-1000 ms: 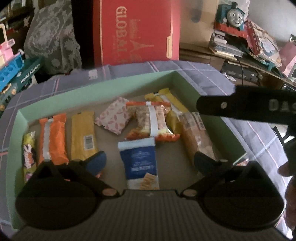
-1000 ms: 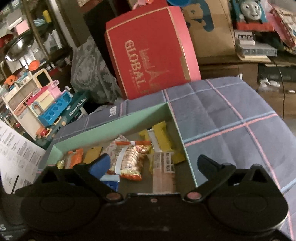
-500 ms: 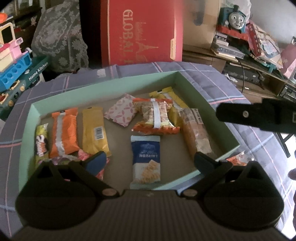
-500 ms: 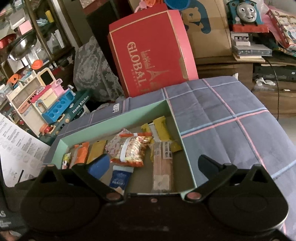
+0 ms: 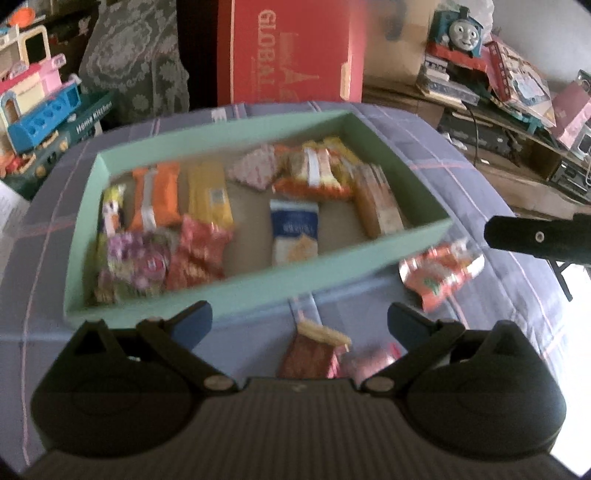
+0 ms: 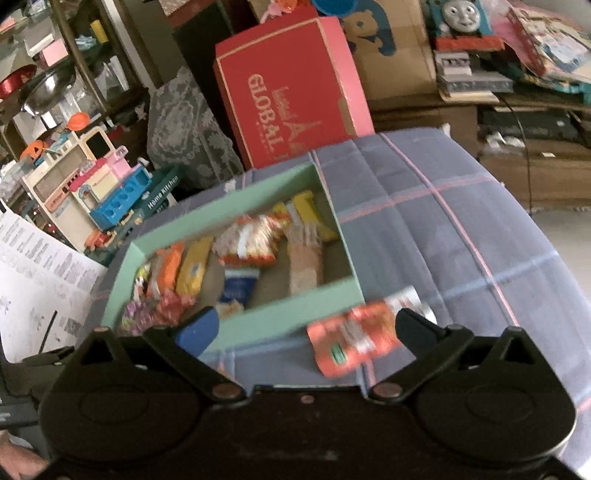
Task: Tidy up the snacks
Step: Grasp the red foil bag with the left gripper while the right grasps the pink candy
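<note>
A shallow green box (image 5: 258, 284) (image 6: 295, 306) on a plaid cloth holds several snack packets, among them a blue cracker pack (image 5: 293, 230) and an orange bar (image 5: 157, 195). An orange-red packet (image 5: 439, 271) (image 6: 354, 339) lies on the cloth outside the box's near right corner. Two more packets, a brown-red one (image 5: 314, 350) and a pink one (image 5: 373, 360), lie between my left fingers. My left gripper (image 5: 299, 321) is open, just short of the box's near wall. My right gripper (image 6: 306, 328) is open above the orange-red packet. In the left wrist view, part of the right gripper (image 5: 535, 240) shows at the right edge.
A red "GLOBAL" box (image 5: 291, 55) (image 6: 291, 96) stands behind the table. A toy kitchen set (image 6: 92, 184) and printed sheets (image 6: 33, 280) sit to the left. A toy train (image 5: 458, 29) and stacked boxes fill the shelf at right. Plaid cloth (image 6: 443, 221) lies bare right of the box.
Both grippers have drawn back from over the box toward its near side. The orange-red packet and two packets on the cloth have come into view. Both stay open.
</note>
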A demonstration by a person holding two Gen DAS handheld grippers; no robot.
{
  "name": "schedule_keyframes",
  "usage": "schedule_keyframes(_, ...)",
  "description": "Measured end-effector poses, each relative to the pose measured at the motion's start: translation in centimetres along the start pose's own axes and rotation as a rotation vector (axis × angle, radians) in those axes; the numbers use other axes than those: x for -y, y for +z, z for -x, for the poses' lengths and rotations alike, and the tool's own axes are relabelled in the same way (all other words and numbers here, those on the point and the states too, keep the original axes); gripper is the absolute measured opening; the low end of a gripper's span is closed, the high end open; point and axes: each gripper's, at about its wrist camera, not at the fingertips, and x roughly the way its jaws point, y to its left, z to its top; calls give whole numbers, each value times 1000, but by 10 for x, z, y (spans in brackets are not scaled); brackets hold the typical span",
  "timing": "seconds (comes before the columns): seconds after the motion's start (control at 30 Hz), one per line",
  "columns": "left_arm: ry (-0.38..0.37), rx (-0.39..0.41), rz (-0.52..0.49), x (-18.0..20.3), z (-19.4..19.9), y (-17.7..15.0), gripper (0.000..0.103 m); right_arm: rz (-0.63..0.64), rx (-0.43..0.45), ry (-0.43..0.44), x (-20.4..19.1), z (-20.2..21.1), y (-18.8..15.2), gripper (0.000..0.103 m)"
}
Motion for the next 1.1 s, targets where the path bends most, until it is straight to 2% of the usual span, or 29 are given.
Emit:
schedule_keyframes(0.1, -28, -39, -12, 11, 1, -19, 103, -22, -21, -17, 13, 8, -18, 103)
schedule_keyframes(0.3, -74, -104, -117, 54, 0, -49, 103, -108, -58, -39, 43, 24, -50, 103)
schedule_keyframes(0.5, -144, -134, -240, 94, 3, -68, 103, -156, -86, -40, 62, 31, -78, 103)
schedule_keyframes(0.63, -176, -162, -271, 108, 1, -77, 103, -184, -95, -35, 72, 32, -91, 103)
schedule_keyframes(0.87, -163, -204, -302, 119, -10, -92, 103, -214, -129, -19, 81, 27, -108, 103)
schedule_keyframes(1.1, -72, -220, -280, 111, -25, -91, 103, -225, -132, -12, 82, 26, -114, 103)
